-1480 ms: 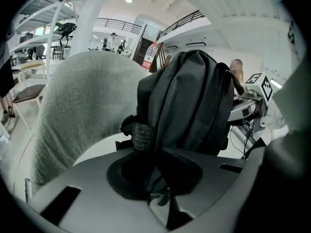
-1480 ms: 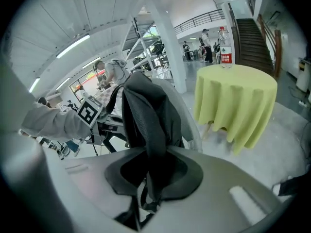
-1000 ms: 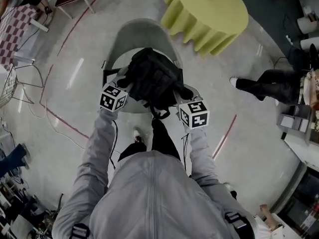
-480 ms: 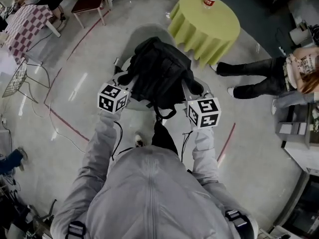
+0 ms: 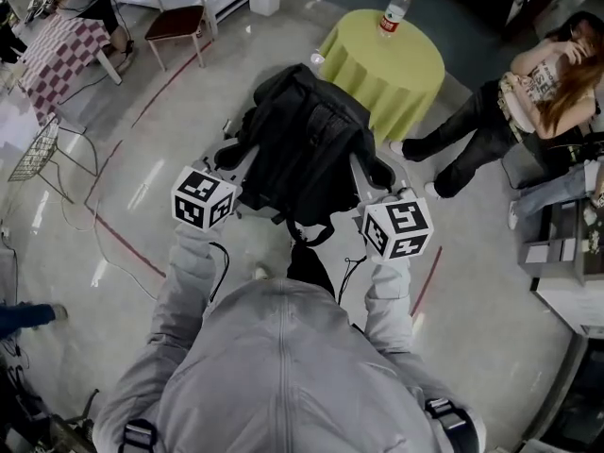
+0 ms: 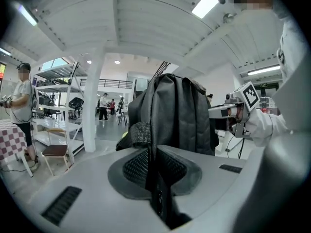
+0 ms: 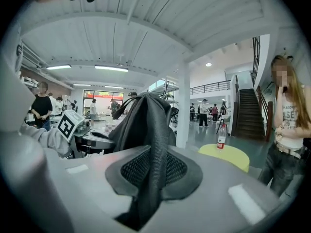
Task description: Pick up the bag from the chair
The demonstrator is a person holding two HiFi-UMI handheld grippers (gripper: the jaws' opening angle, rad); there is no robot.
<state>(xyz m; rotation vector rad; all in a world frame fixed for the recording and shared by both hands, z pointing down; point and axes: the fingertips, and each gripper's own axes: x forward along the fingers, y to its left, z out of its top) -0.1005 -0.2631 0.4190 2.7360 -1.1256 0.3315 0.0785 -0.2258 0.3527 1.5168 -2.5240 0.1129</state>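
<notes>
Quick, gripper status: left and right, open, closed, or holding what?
Left gripper: closed, fingers clamped on the black bag.
Right gripper: closed, fingers clamped on the same bag, at a mesh part.

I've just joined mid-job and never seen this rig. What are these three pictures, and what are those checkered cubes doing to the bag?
No robot: a person holds a two-jaw gripper in each hand; the marker cubes belong to them. One picture comes from a head camera looking down. The other two ride on the grippers, looking along their jaws. The left gripper and right gripper are each shut on a strap of the black fabric backpack, holding it between them. Beyond stands a round table under a yellow-green cloth, with a plastic bottle on it.
</notes>
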